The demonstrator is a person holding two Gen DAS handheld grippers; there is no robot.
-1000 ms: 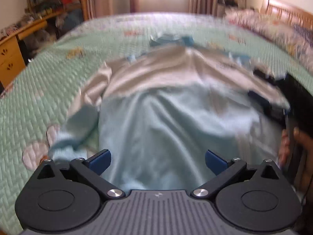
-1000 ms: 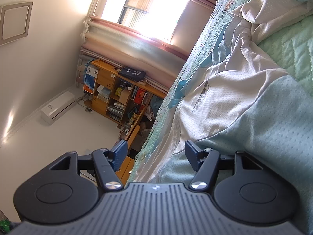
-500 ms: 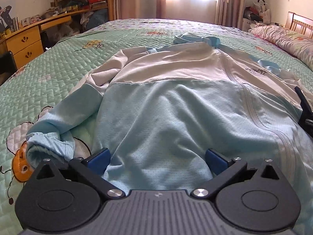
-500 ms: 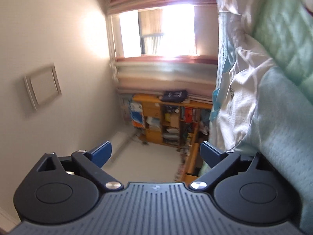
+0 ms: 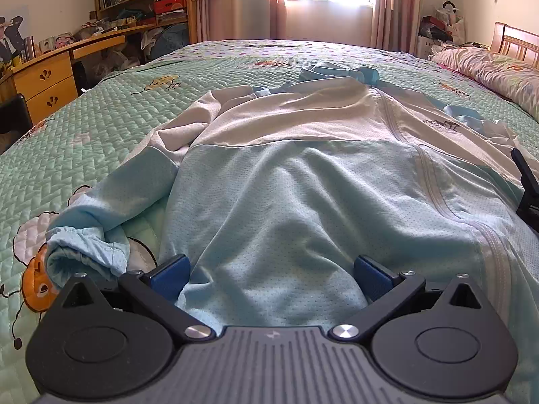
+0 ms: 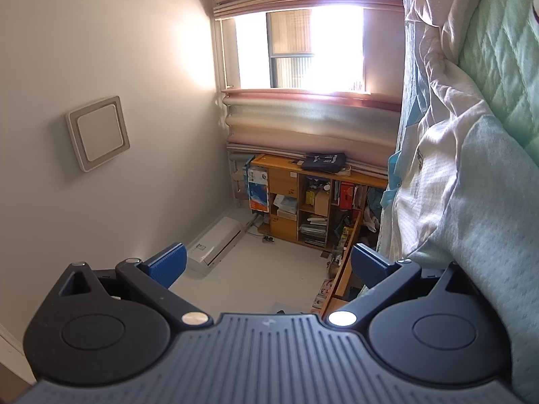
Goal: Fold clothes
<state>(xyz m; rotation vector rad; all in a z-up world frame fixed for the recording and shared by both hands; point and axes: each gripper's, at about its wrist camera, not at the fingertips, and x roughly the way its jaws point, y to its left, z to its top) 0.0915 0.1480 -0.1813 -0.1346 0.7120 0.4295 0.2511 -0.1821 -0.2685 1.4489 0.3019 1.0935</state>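
Both grippers' fingers stand spread, pinching nothing — the right gripper has just been opening, off the jacket lying flat on the bed. Left gripper hovers at the hem — smooth wrinkles before folding.

Jacket: pale blue mesh lower body and sleeves, white upper panel, small dark logo.
Quilt: mint green, stitched in a wavy diamond pattern, with cartoon prints in orange, white and yellow.
Pillow: pink floral.
Curtains: dusty pink.
Desk: honey-coloured wood.
Left tool: black, blue pads.
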